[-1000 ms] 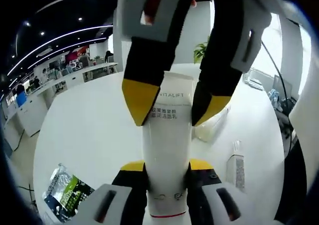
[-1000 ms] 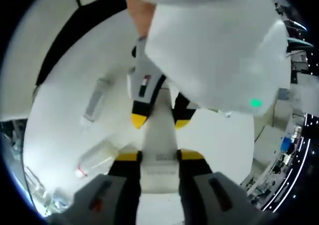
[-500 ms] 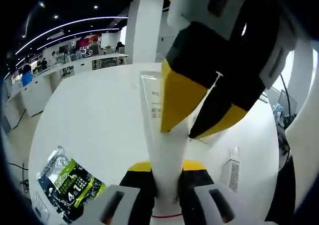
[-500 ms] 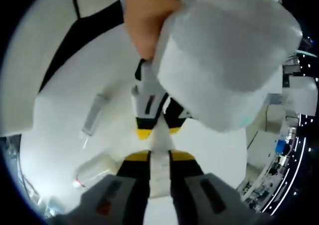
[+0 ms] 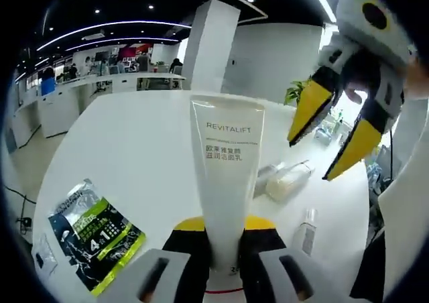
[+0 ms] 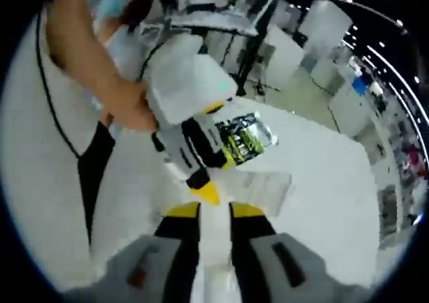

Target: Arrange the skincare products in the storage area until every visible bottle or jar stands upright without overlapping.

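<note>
My left gripper (image 5: 224, 228) is shut on the lower end of a white REVITALIFT tube (image 5: 226, 162), which points away from the camera above the white round table (image 5: 141, 149). My right gripper (image 5: 310, 160) hangs to the tube's upper right, open, with nothing between its yellow tips. In the right gripper view, my right gripper (image 6: 214, 210) shows bare table between its jaws. Just ahead of it is the left gripper (image 6: 204, 188), held by a person's hand (image 6: 127, 108), and the tube's pale flat end (image 6: 267, 186) sticks out to the right.
A green and black sachet (image 5: 94, 234) lies on the table at the lower left and appears as a sachet (image 6: 247, 135) beyond the left gripper. A clear bottle (image 5: 288, 180) lies on its side right of the tube. A small white bottle (image 5: 305, 229) lies nearer the edge.
My right gripper has let go of the tube's top end and drawn off to the upper right. The left gripper keeps hold of the tube.
</note>
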